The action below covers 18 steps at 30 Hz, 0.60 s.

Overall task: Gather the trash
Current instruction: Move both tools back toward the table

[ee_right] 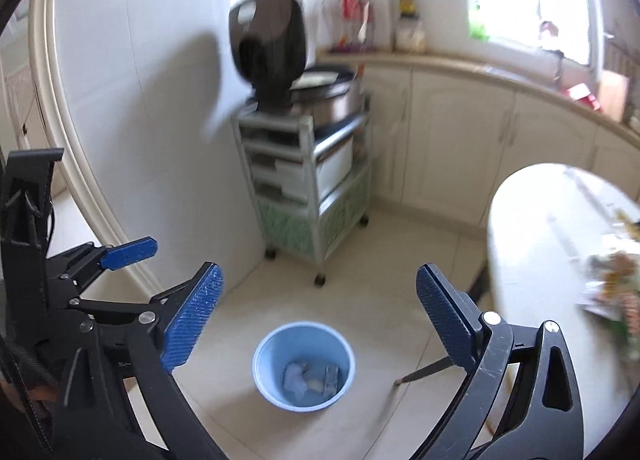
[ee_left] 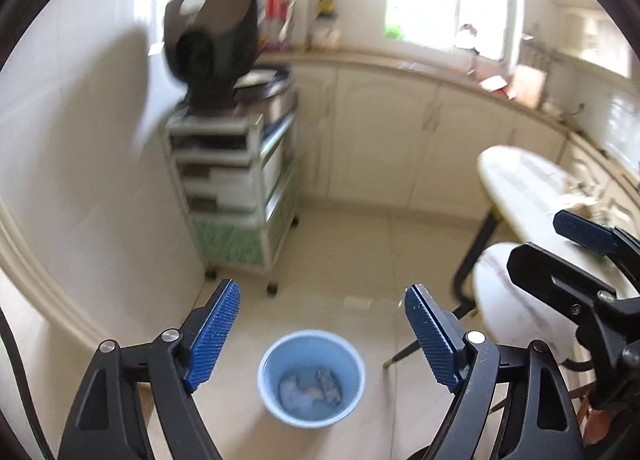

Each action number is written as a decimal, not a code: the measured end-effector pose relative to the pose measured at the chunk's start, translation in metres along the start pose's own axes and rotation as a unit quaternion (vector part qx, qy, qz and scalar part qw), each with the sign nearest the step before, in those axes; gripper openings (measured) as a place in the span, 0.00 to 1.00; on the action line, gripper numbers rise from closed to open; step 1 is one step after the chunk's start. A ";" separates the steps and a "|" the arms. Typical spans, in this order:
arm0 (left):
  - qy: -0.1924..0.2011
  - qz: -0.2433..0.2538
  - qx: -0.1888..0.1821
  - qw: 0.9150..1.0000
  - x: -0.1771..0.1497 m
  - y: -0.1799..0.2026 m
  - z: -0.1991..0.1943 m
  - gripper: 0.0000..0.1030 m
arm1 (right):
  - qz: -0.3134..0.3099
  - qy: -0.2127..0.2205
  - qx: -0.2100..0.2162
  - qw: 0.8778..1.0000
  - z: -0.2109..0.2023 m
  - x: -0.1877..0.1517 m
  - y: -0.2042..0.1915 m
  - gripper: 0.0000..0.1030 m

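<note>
A light blue bin (ee_left: pixel 311 376) stands on the tiled floor and holds a few crumpled pieces of trash (ee_left: pixel 310 387). My left gripper (ee_left: pixel 322 334) hangs open and empty above it. In the right wrist view the same bin (ee_right: pixel 303 364) with trash (ee_right: pixel 310 378) sits below my right gripper (ee_right: pixel 320 314), which is also open and empty. The right gripper also shows at the right edge of the left wrist view (ee_left: pixel 576 256). The left gripper shows at the left of the right wrist view (ee_right: pixel 120 256). More litter (ee_right: pixel 616 292) lies on the white table (ee_right: pixel 536 244).
A wheeled shelf cart (ee_left: pixel 236 195) with an open rice cooker (ee_left: pixel 216 47) stands against the wall. Cream cabinets (ee_left: pixel 400 139) and a counter run along the back. A white stool (ee_left: pixel 516 300) and the table's dark legs (ee_left: pixel 476 248) are at the right.
</note>
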<state>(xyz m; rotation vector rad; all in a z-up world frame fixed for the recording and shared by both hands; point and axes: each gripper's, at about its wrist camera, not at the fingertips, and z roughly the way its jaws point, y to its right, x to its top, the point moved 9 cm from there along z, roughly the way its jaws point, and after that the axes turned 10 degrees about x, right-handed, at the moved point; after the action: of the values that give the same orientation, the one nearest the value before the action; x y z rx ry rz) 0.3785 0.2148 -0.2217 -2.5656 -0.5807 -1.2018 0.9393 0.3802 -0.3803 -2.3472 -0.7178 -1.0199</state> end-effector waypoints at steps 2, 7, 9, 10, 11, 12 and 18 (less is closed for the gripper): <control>0.029 0.008 -0.015 0.999 0.006 0.022 -0.030 0.87 | 0.008 0.023 -0.014 1.000 -0.031 0.008 0.009 1.00; 0.093 0.043 -0.056 0.993 0.011 0.085 -0.090 0.95 | 0.017 0.083 -0.068 0.994 -0.118 0.015 0.041 1.00; 0.111 0.056 -0.074 0.989 0.009 0.106 -0.112 0.99 | 0.031 0.102 -0.091 0.990 -0.154 0.014 0.059 1.00; 0.120 0.061 -0.083 0.987 0.008 0.114 -0.116 0.99 | 0.039 0.114 -0.110 0.987 -0.175 0.011 0.071 1.00; 0.128 0.070 -0.092 0.985 0.005 0.124 -0.126 0.99 | 0.044 0.123 -0.126 0.983 -0.190 0.009 0.080 1.00; 0.135 0.079 -0.100 0.983 0.003 0.135 -0.132 0.99 | 0.052 0.131 -0.147 0.979 -0.208 0.005 0.092 1.00; 0.132 0.136 -0.139 0.972 -0.007 0.203 -0.134 0.99 | 0.110 0.144 -0.221 0.958 -0.277 -0.023 0.158 1.00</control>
<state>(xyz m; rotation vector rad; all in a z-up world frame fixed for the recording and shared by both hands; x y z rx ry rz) 0.3758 -0.0190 -0.1537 -2.5274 -0.0016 -1.5778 0.8829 0.0881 -0.2641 -2.4853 -0.1169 -1.4972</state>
